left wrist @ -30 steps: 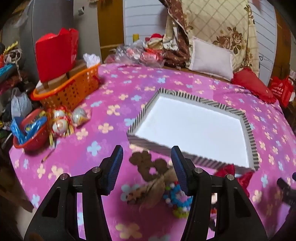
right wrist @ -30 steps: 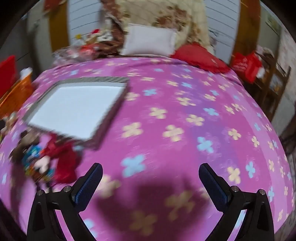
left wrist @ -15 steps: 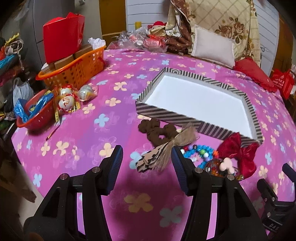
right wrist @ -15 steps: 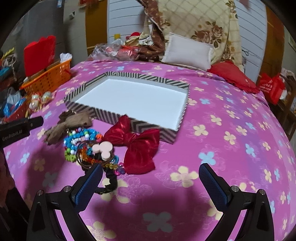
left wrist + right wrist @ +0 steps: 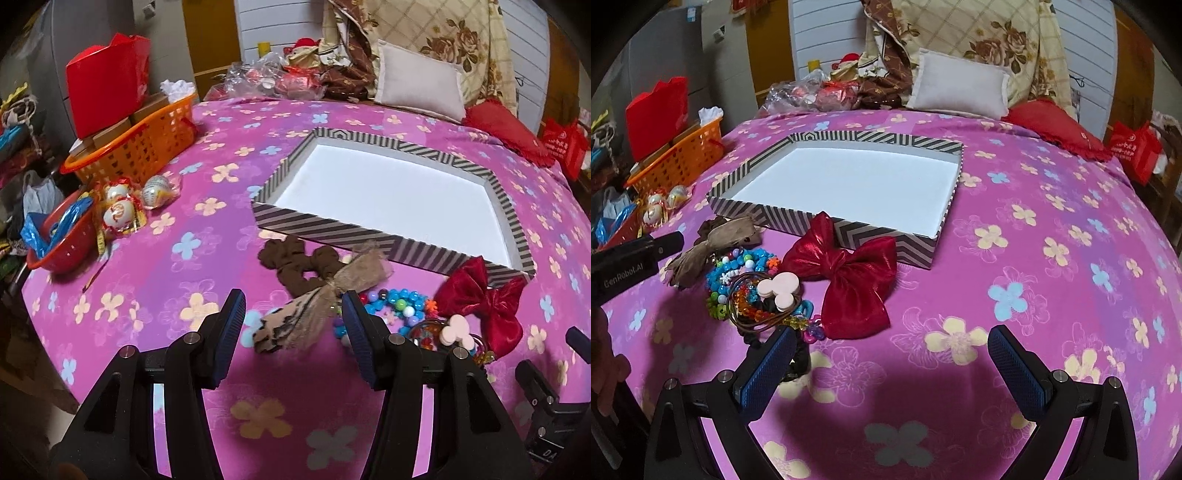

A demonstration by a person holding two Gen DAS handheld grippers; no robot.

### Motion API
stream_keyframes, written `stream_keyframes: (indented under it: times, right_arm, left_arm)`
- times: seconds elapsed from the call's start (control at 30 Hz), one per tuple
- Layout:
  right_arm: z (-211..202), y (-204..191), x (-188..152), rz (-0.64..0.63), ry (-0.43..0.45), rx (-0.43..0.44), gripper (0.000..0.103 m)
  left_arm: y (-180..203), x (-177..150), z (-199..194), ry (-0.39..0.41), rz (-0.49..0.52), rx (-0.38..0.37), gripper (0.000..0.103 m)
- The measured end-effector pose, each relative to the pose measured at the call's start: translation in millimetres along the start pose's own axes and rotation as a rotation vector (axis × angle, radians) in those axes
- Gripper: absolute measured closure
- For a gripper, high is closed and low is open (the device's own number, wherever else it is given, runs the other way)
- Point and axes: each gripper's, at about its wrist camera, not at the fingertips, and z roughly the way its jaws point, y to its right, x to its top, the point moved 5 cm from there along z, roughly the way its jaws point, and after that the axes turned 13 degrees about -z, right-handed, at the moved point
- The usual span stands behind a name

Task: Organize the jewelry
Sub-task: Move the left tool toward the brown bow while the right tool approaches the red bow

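A striped box [image 5: 325, 229] [image 5: 886, 236] with a white inside lies open on the pink flowered bedspread. In front of it lies a pile of accessories: a brown scrunchie [image 5: 291, 262], a tan burlap bow [image 5: 321, 306] [image 5: 709, 251], blue bead bracelets [image 5: 399, 299] [image 5: 746, 266], a pink mouse-shaped clip [image 5: 456, 332] [image 5: 781, 290] and a red satin bow [image 5: 484, 299] [image 5: 853, 280]. My left gripper [image 5: 293, 325] is open, its fingers either side of the burlap bow's near end, without touching. My right gripper [image 5: 890, 354] is open and empty, just in front of the red bow.
An orange basket [image 5: 147, 144] with a red bag [image 5: 107, 85], wrapped round ornaments [image 5: 122, 210] and a red bowl [image 5: 62, 243] stand at the bed's left edge. Pillows [image 5: 417, 85] and folded bedding lie behind the box. A red bag [image 5: 1134, 151] hangs at the far right.
Both grippers have pulled back and steadied in front of the pile. The right view has swung left from bare bedspread to the box and accessories. Both stay open.
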Motion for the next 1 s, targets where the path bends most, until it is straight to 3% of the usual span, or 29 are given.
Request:
stream_keyframes:
  times: [0.67,1.0]
  right_arm:
    - [4,4,-5,0.032,-0.013,0.009,0.0]
    - [5,12,-8,0.086,0.002,0.062,0.0]
  left_arm:
    - [-8,-1,3,-0.011,-0.016,0.02,0.049]
    - [-22,3,8,-0.034,-0.067,0.019,0.049]
